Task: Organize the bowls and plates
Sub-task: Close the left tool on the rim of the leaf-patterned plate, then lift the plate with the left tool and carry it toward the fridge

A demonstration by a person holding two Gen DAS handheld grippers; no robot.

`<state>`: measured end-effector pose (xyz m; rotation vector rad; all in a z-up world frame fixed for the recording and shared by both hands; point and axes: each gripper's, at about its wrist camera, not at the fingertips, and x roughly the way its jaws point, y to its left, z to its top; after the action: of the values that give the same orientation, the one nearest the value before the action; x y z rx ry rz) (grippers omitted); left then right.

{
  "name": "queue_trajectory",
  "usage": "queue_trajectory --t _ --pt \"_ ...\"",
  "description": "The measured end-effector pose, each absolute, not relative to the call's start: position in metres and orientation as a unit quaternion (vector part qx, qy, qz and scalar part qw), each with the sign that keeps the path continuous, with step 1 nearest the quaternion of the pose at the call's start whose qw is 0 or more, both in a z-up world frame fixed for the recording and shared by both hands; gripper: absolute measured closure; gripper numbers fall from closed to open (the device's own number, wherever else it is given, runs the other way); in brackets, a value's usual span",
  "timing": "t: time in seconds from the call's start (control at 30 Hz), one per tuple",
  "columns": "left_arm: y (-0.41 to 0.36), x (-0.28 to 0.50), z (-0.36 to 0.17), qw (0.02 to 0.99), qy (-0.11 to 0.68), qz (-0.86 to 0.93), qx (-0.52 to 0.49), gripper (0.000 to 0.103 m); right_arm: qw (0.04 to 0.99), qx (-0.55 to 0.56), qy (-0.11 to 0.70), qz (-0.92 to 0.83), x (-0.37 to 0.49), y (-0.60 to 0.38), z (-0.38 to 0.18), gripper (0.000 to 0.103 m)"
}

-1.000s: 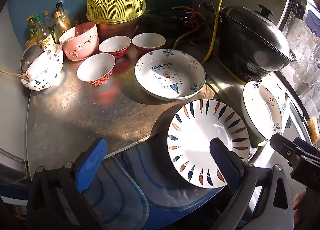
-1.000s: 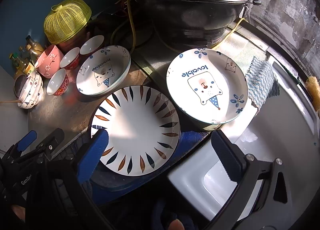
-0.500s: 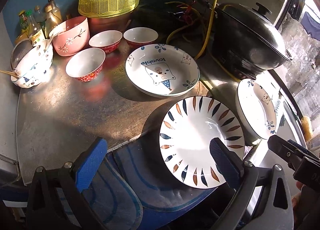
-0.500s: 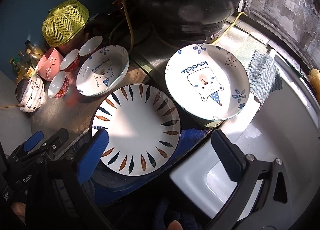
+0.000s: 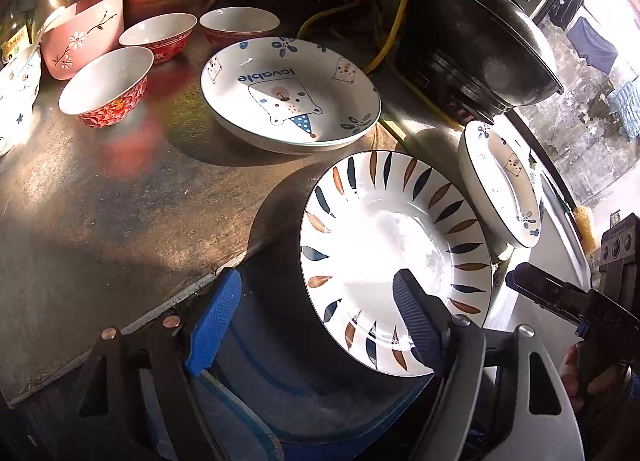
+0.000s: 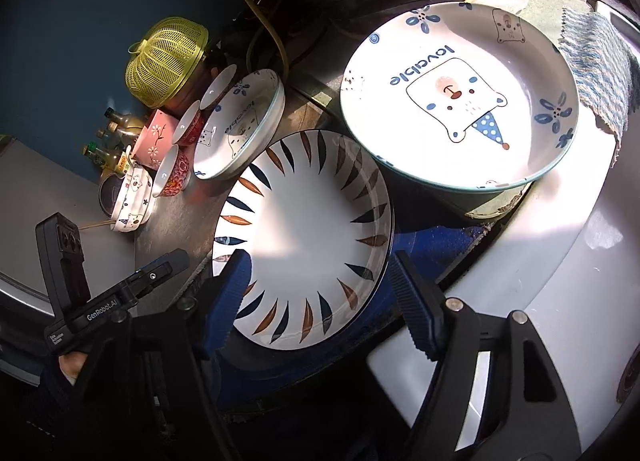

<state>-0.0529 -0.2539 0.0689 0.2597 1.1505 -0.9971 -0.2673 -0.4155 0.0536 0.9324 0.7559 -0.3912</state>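
Bare worktop (image 5: 100, 197) beside leaf-patterned plate (image 5: 384, 245)

Hard sunlight from two o'clock glares off the leaf-patterned plate (image 5: 394, 257); deep shadows, fisheye-bent dark corners.

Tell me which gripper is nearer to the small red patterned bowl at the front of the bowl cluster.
Left. The left gripper hangs at the counter's near edge, across bare counter from the red bowl. The right gripper straddles the leaf-pattern plate, which lies between it and the bowl.
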Motion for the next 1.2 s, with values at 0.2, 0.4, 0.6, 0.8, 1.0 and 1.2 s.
queue_trajectory --t 0.2,0.4,0.6,0.8,1.0,1.2 --pt "-0.263 -0.043 0.05 0.697 0.533 -0.465 0.116 0.044 0.79 0.468 0.339 -0.206 -0.277 -0.43 0.023 0.065" --pt "-0.272 -0.035 0.036 0.684 0.546 -0.468 0.121 0.065 0.783 0.48 0.333 -0.214 -0.277 -0.44 0.007 0.078" --pt "-0.283 -0.034 0.03 0.67 0.552 -0.481 0.123 0.078 0.784 0.48 0.338 -0.203 -0.268 -0.444 0.002 0.086" --pt "-0.292 -0.031 0.023 0.666 0.555 -0.48 0.132 0.089 0.786 0.469 0.35 -0.2 -0.26 -0.446 -0.001 0.093" --pt "-0.291 -0.033 0.026 0.674 0.545 -0.478 0.145 0.09 0.792 0.444 0.367 -0.202 -0.254 -0.444 0.003 0.093" --pt "-0.283 -0.038 0.035 0.685 0.532 -0.476 0.148 0.09 0.799 0.425 0.378 -0.196 -0.252 -0.44 0.01 0.093"
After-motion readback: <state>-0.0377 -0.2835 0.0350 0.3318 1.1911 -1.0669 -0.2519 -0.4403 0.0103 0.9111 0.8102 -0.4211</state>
